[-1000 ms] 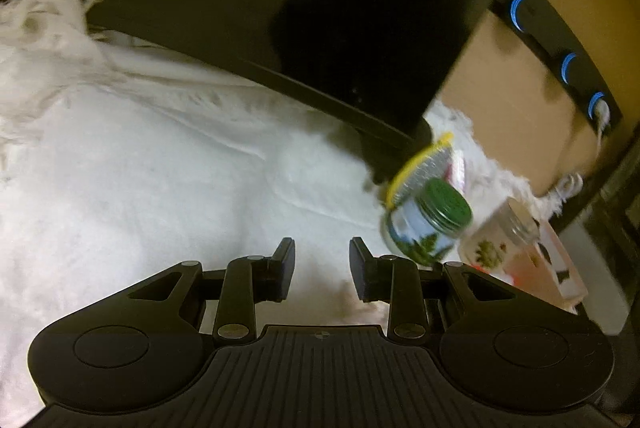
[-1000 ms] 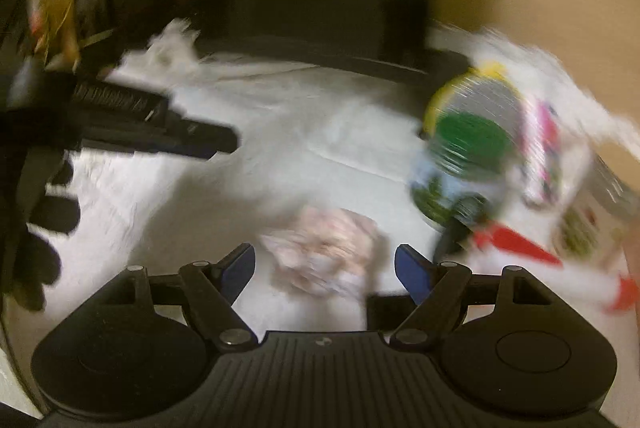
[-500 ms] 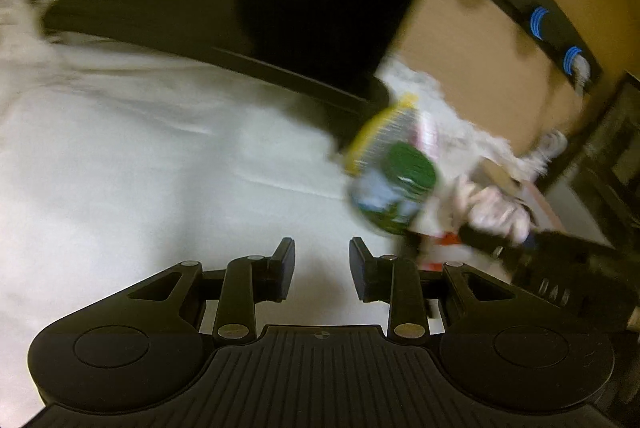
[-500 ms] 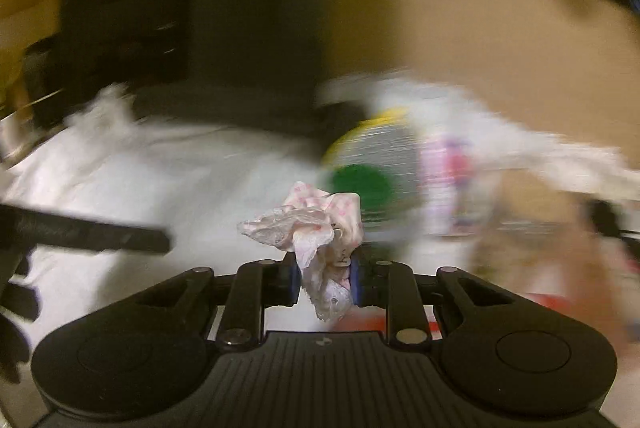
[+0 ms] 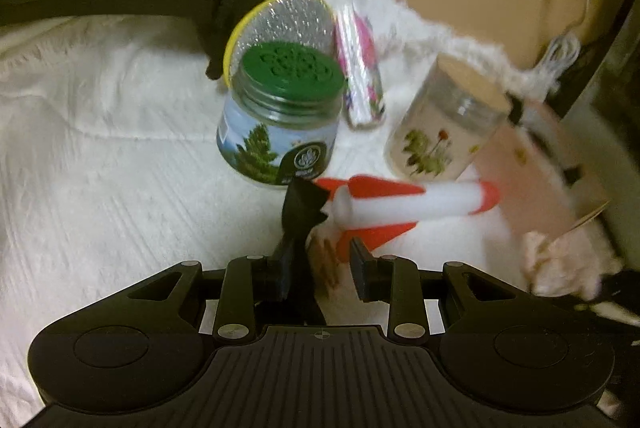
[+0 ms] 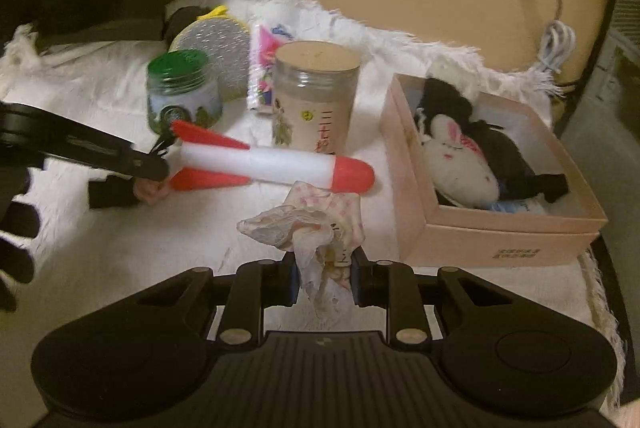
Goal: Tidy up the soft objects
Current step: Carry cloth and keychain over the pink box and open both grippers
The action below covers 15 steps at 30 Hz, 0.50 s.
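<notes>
My right gripper [image 6: 324,276] is shut on a crumpled pink-and-white cloth [image 6: 312,224] and holds it above the white blanket [image 6: 120,248], left of the pink box [image 6: 504,232]. The box holds a white bunny plush [image 6: 456,160] and black soft items [image 6: 500,144]. My left gripper [image 5: 320,264] is open; a black strip [image 5: 298,224] stands between its fingers. A red-and-white foam rocket [image 5: 404,206] lies just beyond it, also shown in the right wrist view [image 6: 272,162]. The cloth also shows in the left wrist view [image 5: 560,264].
A green-lidded jar [image 5: 280,120], a tall floral jar [image 5: 444,124], a silver round pad with a yellow rim [image 5: 280,24] and a pink packet [image 5: 360,68] stand at the back. A white cable [image 6: 556,28] hangs by the wall at the right.
My right gripper shut on the pink cloth and lifted it off the blanket toward the box. My left gripper swung right to the rocket and jars, still open.
</notes>
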Available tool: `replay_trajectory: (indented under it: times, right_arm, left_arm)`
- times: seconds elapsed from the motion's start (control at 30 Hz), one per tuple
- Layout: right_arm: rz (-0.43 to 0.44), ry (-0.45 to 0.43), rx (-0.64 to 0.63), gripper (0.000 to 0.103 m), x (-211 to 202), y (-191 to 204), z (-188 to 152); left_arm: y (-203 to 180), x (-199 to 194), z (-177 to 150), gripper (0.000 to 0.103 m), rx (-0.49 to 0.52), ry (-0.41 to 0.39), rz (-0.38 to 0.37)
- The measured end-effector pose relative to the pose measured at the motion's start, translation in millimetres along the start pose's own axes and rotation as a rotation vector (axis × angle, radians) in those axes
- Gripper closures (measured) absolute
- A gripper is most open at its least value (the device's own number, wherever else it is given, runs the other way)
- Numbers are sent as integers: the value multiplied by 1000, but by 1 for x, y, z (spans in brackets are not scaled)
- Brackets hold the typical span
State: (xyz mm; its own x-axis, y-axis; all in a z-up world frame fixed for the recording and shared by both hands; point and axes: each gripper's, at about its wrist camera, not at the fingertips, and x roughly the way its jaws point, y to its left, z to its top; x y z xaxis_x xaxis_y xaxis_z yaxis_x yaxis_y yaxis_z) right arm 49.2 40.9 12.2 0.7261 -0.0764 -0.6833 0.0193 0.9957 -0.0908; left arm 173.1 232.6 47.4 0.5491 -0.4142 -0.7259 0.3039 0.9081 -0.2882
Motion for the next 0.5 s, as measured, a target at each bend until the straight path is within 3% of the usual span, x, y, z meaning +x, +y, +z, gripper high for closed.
replay_trajectory:
  times: [0.07, 0.13, 0.5]
  right_arm:
    - [19, -15, -30, 79, 0, -2, -3]
    - [30, -32, -61, 79, 3, -2, -2]
    - [155, -59, -50, 79, -11, -35, 15]
  left_arm:
    - [-8, 6, -4, 63, 36, 6, 56]
    - [-11, 14, -6, 63, 52, 25, 125]
    - [-12, 11, -7, 74, -34, 11, 146]
